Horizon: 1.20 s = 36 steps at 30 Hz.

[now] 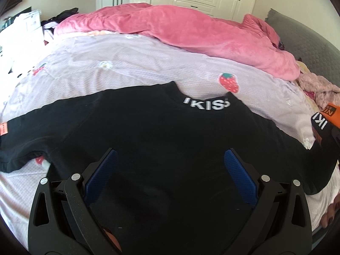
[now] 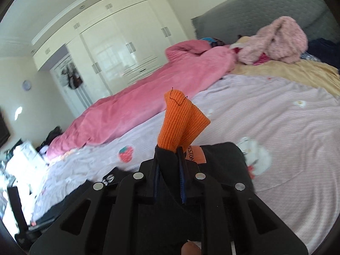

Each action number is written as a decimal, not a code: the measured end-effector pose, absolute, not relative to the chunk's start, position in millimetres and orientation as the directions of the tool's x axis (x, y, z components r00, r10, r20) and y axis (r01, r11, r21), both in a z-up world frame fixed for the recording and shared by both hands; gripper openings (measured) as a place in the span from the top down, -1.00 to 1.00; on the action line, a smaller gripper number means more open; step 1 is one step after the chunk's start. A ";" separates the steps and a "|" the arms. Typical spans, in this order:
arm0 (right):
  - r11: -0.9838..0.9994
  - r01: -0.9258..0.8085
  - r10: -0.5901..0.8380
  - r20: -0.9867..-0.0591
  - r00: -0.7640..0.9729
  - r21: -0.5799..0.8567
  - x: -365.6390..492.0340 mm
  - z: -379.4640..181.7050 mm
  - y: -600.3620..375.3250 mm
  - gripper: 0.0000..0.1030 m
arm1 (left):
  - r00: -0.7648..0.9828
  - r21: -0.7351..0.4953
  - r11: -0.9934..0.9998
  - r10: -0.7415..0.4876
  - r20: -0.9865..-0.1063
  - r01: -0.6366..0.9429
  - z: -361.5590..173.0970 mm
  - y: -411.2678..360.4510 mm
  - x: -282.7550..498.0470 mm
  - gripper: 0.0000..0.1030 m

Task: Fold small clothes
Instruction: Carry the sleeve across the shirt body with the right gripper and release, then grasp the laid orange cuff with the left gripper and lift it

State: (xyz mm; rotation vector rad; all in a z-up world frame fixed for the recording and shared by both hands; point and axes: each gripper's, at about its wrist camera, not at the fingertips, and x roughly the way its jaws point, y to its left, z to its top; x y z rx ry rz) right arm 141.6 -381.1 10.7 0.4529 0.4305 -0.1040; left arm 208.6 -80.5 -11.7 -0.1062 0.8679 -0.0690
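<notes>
Pinched in the right gripper (image 2: pixel 170 159), the black top's (image 1: pixel 148 131) orange cuff (image 2: pixel 182 119) needs carrying across its chest; left gripper (image 1: pixel 170 170) gapes empty.

A bedroom in daylight, the bed filling most of the view

Cream wardrobe doors (image 2: pixel 119 42) line the far wall, glossy with reflected light. A grey padded headboard (image 2: pixel 265 10) stands at upper right. A lilac sheet (image 1: pixel 131 68) (strawberry print) covers the bed, a pink duvet (image 1: pixel 191 29) bunched along its far side. Clutter sits at the left edge.
</notes>
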 end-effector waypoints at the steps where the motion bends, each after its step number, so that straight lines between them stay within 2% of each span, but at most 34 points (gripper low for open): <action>1: 0.903 0.167 0.020 -0.426 0.904 0.395 143.1 10.4 -371.3 0.73 | 0.642 -0.126 0.992 -0.100 -0.760 0.005 -12.6 -75.2 208.9 -0.84; 6: 0.936 0.029 0.139 -0.444 0.885 0.352 151.6 2.1 -322.5 0.64 | 0.632 -0.197 0.980 -0.139 -0.762 -0.022 -16.4 -55.7 209.4 -0.84; 7: 0.935 -0.002 0.171 -0.449 0.877 0.354 151.6 -0.1 -316.6 0.58 | 0.630 -0.211 0.977 -0.150 -0.762 -0.023 -17.1 -54.3 209.8 -0.84; 8: 0.932 -0.030 0.203 -0.452 0.869 0.360 151.9 -1.3 -310.9 0.43 | 0.625 -0.225 0.974 -0.163 -0.763 -0.020 -17.5 -53.9 210.2 -0.84; 10: 0.928 -0.085 0.254 -0.450 0.856 0.363 151.3 -1.0 -303.6 0.39 | 0.615 -0.269 0.963 -0.203 -0.762 -0.015 -18.5 -53.9 210.9 -0.84; 12: 0.921 -0.126 0.291 -0.433 0.853 0.369 147.0 2.3 -301.0 0.21 | 0.610 -0.297 0.955 -0.230 -0.758 -0.008 -18.2 -56.8 210.6 -0.84; 15: 0.919 -0.107 0.275 -0.423 0.863 0.379 142.8 6.4 -310.5 0.19 | 0.596 -0.331 0.944 -0.274 -0.755 0.014 -18.7 -66.4 210.5 -0.84; 18: 0.929 -0.016 0.192 -0.447 0.874 0.369 145.5 5.2 -326.2 0.19 | 0.540 -0.400 0.915 -0.359 -0.761 0.044 -27.5 -84.4 212.8 -0.82; 19: 0.932 0.012 0.166 -0.457 0.874 0.361 146.7 4.4 -330.6 0.18 | 0.523 -0.409 0.911 -0.376 -0.765 0.056 -29.6 -90.6 212.8 -0.73; 22: 0.944 0.099 0.071 -0.488 0.870 0.315 146.9 2.4 -342.5 0.17 | 0.458 -0.431 0.896 -0.429 -0.778 0.107 -40.1 -116.1 214.0 -0.24; 25: 0.948 0.172 -0.010 -0.515 0.857 0.268 150.5 -1.3 -354.3 0.12 | 0.403 -0.462 0.879 -0.467 -0.787 0.118 -50.8 -133.9 216.2 -0.20; 26: 0.946 0.190 -0.027 -0.521 0.853 0.262 150.4 -2.7 -358.5 0.11 | 0.390 -0.472 0.874 -0.478 -0.787 0.119 -53.4 -138.5 216.7 -0.14; 34: 0.897 0.329 -0.111 -0.571 0.814 0.295 150.4 -15.2 -394.1 0.10 | 0.337 -0.514 0.850 -0.520 -0.785 0.114 -65.2 -166.5 224.9 -0.03; 36: 0.886 0.346 -0.117 -0.573 0.811 0.310 148.8 -16.4 -402.2 0.10 | 0.347 -0.497 0.860 -0.504 -0.791 0.118 -65.0 -172.2 226.2 0.26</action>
